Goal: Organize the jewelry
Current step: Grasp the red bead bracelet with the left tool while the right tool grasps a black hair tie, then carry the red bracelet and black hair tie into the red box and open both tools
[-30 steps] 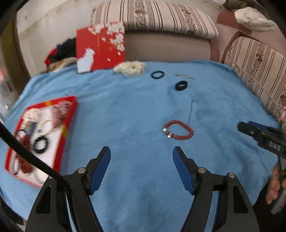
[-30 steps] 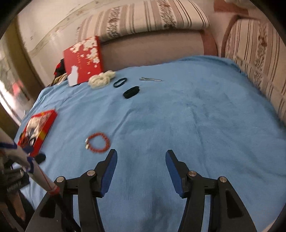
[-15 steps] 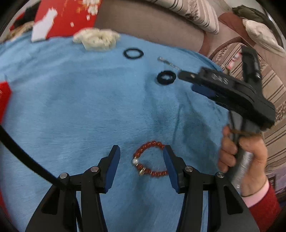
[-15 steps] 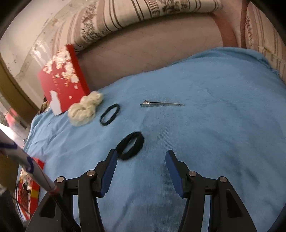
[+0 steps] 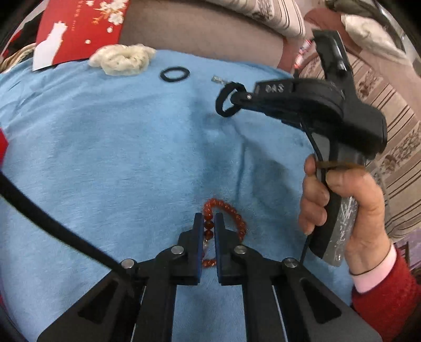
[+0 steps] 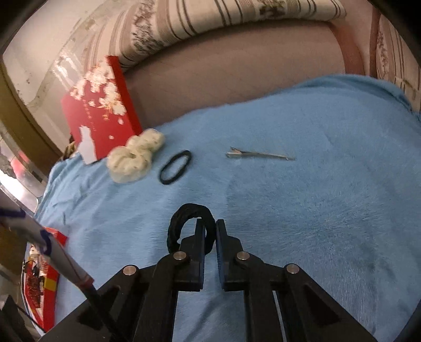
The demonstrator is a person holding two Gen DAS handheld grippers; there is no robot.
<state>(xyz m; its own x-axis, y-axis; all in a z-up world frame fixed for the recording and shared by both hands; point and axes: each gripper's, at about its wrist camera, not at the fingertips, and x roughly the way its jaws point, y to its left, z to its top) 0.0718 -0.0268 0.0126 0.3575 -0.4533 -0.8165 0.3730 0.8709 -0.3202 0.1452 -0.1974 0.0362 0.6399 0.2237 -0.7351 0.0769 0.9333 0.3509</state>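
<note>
Both moved in and clamped since earlier: left gripper now pinching red bracelet on blue cloth; right gripper pinching black scrunchie, mid-cloth. Thin band, clip, cream scrunchie near far edge. Red tray at left edge. Wide bare cloth right of the clip.

A blue blanket covers the seat before striped cushions (floral-patterned).
</note>
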